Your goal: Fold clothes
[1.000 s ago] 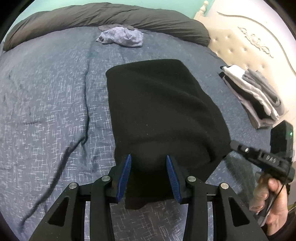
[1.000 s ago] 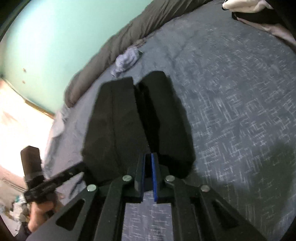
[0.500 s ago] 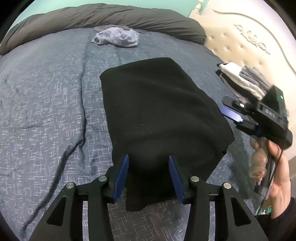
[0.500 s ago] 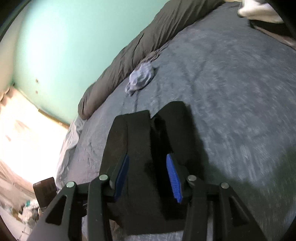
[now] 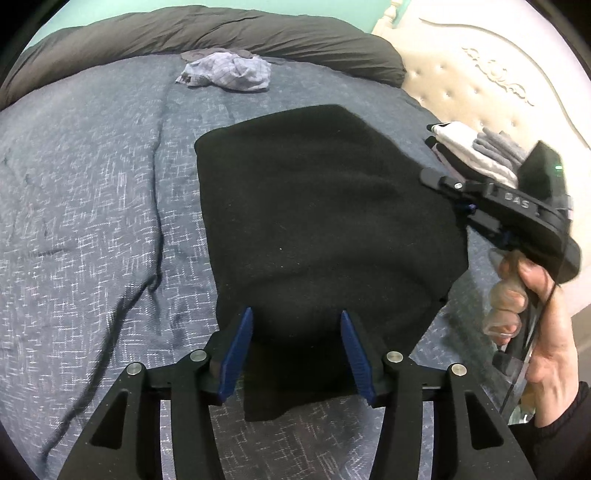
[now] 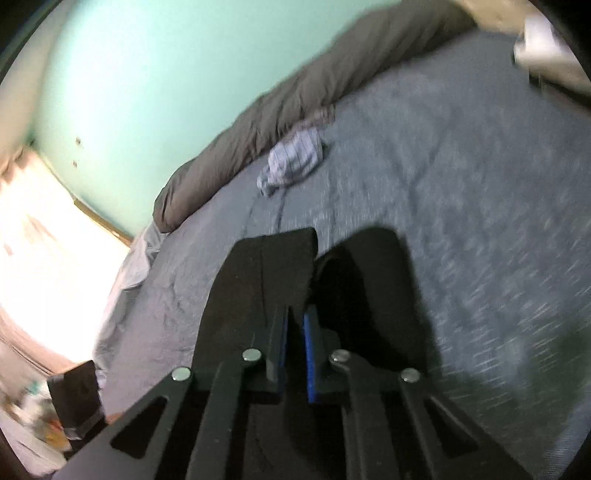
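**Bed with a black garment mid-fold, right hand-held gripper newly closed**

Blue-grey bedding covers the bed (image 5: 92,206), with a mint wall behind and a long grey bolster (image 5: 207,33) along the far edge. A black garment (image 5: 317,221) is laid flat near the middle of the bed, already folded into a rough rectangle. A crumpled checked shirt (image 5: 229,72) is seen far off by the bolster, and a stack of folded clothes (image 5: 476,151) sits to the right near a cream headboard (image 5: 487,85).

The left hand-held gripper (image 5: 295,343) is held over the garment's near edge, jaws spread wide, with nothing between them. The right hand-held gripper (image 6: 294,354) is seen with its blue pads nearly pressed together; half a second ago they were spread apart. Whether cloth is actually pinched between them cannot be told, as the slot is dark and the frame is blurred. In the left view the same tool (image 5: 517,218) is held at the garment's right edge, and it has shifted slightly since the previous frame.

The closing is judged to mean that a grip on the right edge has just been taken, or attempted, for a further fold.

The garment's long axis is seen to run away from the left camera, from the near edge towards the bolster. In the right view the cloth appears as two dark lobes divided by a crease.
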The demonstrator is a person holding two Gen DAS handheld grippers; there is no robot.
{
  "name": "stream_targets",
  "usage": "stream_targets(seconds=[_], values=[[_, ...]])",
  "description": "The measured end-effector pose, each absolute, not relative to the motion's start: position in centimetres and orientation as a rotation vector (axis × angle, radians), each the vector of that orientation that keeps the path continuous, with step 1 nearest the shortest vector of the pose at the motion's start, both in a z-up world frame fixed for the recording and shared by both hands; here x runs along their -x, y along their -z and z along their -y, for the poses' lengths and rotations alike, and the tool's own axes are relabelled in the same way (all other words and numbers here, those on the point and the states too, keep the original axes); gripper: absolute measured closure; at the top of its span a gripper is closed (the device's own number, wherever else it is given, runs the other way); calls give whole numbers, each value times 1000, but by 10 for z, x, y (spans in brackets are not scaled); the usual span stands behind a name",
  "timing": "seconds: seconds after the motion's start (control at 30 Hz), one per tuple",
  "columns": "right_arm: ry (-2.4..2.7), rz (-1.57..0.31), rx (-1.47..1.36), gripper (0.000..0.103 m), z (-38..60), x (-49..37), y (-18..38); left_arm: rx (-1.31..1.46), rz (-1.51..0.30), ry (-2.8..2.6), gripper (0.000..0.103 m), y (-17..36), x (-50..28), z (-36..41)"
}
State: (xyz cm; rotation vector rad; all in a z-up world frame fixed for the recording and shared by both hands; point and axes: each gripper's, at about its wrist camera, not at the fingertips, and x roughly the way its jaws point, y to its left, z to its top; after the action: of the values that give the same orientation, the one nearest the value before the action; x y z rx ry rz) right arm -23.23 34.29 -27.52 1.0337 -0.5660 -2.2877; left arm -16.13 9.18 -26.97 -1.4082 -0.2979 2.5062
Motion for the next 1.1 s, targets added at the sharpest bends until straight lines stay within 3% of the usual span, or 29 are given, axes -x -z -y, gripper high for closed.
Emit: stream_targets(seconds=[0.13, 0.37, 0.47, 0.53, 0.73, 0.9, 1.03, 1.07, 1.1], values=[[2388, 468, -1039, 96, -344, 222, 269, 1404, 299, -2503, 49, 268, 162, -95], [2387, 519, -1200, 95, -350, 243, 318, 1414, 291, -2500, 49, 272, 167, -97], [2366, 572, -1211, 91, -356, 246, 320, 1418, 288, -2499, 49, 273, 169, -98], [2376, 604, -1206, 81, -362, 246, 316, 1421, 286, -2498, 49, 274, 170, -99], [2398, 718, -1085, 81, -382, 239, 288, 1420, 280, -2502, 45, 276, 171, -101], [2279, 597, -1047, 81, -348, 231, 273, 1418, 274, -2504, 43, 276, 170, -102], [2262, 468, -1162, 81, -327, 232, 292, 1403, 288, -2524, 43, 271, 168, -96], [2258, 503, -1200, 84, -332, 235, 301, 1398, 293, -2532, 43, 270, 168, -94], [2254, 539, -1237, 94, -336, 238, 311, 1393, 299, -2540, 43, 268, 167, -92]])
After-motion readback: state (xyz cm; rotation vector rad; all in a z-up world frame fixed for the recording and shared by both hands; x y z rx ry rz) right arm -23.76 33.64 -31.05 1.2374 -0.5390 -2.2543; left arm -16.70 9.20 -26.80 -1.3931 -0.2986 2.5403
